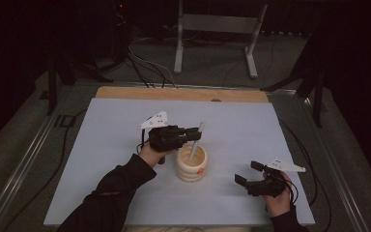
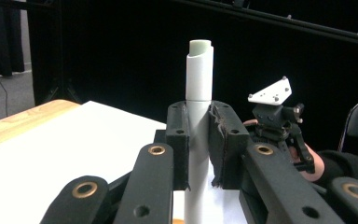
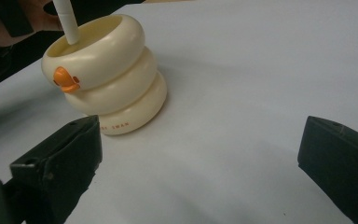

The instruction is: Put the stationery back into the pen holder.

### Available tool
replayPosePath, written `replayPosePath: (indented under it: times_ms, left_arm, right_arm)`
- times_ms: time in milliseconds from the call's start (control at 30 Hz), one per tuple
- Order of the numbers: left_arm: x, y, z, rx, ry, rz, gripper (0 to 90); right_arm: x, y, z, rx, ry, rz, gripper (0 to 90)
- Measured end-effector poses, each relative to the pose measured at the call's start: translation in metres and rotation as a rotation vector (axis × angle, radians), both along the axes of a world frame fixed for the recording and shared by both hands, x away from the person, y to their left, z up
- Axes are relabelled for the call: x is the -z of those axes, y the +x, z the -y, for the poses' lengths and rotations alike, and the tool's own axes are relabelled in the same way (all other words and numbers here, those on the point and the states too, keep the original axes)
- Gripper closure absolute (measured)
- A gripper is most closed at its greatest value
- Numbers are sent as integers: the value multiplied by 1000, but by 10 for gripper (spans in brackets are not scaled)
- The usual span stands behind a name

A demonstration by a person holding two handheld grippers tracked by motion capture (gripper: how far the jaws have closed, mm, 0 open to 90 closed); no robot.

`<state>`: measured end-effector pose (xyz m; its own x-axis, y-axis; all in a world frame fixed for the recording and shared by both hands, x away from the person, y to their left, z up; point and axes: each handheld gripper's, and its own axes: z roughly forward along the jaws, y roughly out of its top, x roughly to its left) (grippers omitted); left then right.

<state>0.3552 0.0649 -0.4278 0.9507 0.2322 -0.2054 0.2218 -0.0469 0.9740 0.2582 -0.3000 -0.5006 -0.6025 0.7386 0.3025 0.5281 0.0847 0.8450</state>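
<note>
Broadly, the pale sheet (image 1: 101,145) covering the table leaves bare surface on every side of the work. Going from left to right in the high view, the sheet's left margin is uncluttered from its near edge up to the wooden strip (image 1: 125,93) along the far edge. Next comes the left gripper (image 1: 192,134), held level above the sheet and pointing right, with the person's dark sleeve (image 1: 111,193) running back to the near edge. Its jaws are clamped on a white stick (image 1: 196,140); in the left gripper view the two pads press the stick (image 2: 198,116) from both sides around its middle, the stick standing nearly upright with its capped top well above the pads and its lower part running down between the jaws. The stick's lower end dips into the open top of a cream ringed holder (image 1: 192,166), which stands on the sheet just below and to the right of the left hand, near the middle. In the right gripper view the stick (image 3: 66,21) leans inside the holder (image 3: 116,88), beside the holder's small orange beak. Farther right, past a strip of bare sheet, the right gripper (image 1: 248,172) rests low near the near-right corner, jaws spread wide with nothing between them, well apart from the holder.
</note>
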Motion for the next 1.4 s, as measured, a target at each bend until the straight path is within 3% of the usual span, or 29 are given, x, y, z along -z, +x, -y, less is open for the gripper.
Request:
replayPosePath:
  times_ms: [600,900,1167,1200,1333,1400]
  left_arm:
    - [20,-11,-3,-26,23,-2,794]
    - [27,-14,-3,-88,67,-48,794]
    - [28,-15,-3,-105,112,-84,784]
    - [26,-15,-3,-116,110,-91,769]
    - [19,-16,-6,-168,135,-98,474]
    - [16,-16,-7,-173,153,-106,424]
  right_arm:
    - [1,2,0,-3,3,-5,0]
    - [1,2,0,-7,4,-9,0]
    - [2,5,0,-12,13,-12,0]
    - [2,5,-1,-13,14,-13,0]
    - [2,6,-1,-18,13,-11,0]
    - [2,6,-1,-19,15,-12,0]
